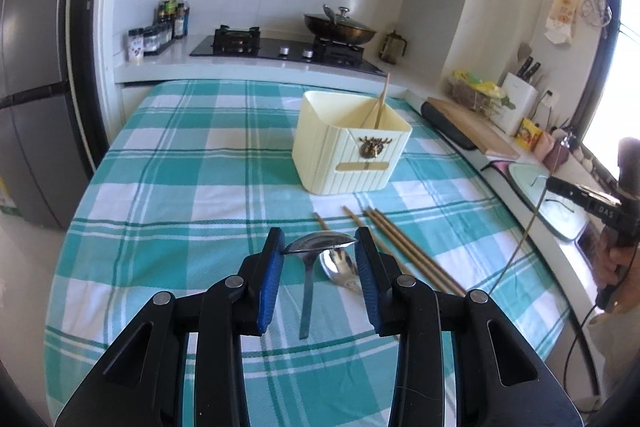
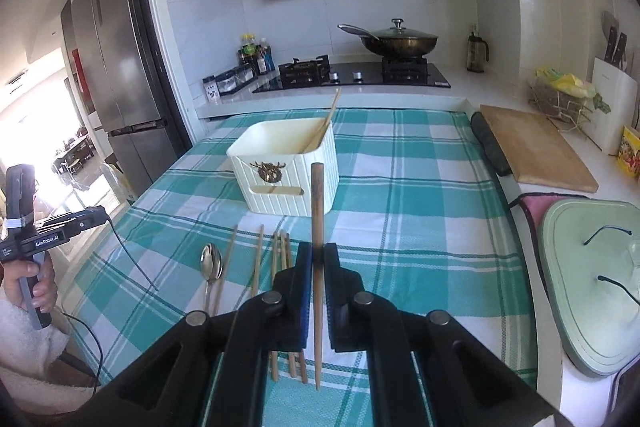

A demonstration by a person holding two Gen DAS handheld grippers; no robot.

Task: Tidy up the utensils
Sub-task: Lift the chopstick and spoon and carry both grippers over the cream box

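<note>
Left hand-held gripper (image 1: 320,247) clamped across a spoon's bowl (image 1: 320,242), right hand-held gripper (image 2: 318,263) clenched on a chopstick (image 2: 317,227), cream bin (image 1: 348,143) set on the checked desk (image 1: 180,187)

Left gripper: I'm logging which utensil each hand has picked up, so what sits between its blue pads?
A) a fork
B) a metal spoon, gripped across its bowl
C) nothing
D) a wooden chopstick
B: the left gripper has its blue pads pressed on either edge of a metal spoon bowl, handle hanging down above the checked cloth, while a second spoon and loose chopsticks lie below.
</note>
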